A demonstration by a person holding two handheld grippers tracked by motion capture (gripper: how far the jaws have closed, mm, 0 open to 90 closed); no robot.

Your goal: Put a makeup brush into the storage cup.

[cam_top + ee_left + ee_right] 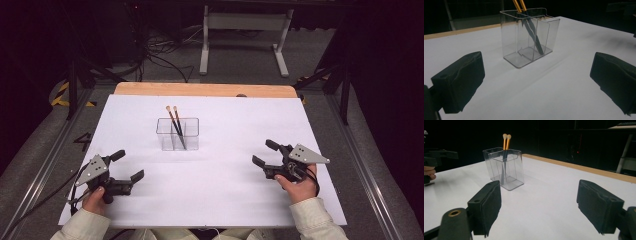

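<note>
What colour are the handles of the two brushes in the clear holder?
Orange upper handles, dark lower down, with pale tips; clearest in the right gripper view.

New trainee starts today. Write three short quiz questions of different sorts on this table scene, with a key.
1. True or false: the two brushes lie flat on the white table.
2. Multiple choice: the clear holder stands (a) between the two grippers and farther from the person, (b) beside the right gripper, (c) inside the left gripper.
3. Fill in: both grippers' jaws are ____ and hold nothing.

Key: 1 false, they stand tilted in the holder, bristle ends up. 2 a. 3 open.
</note>
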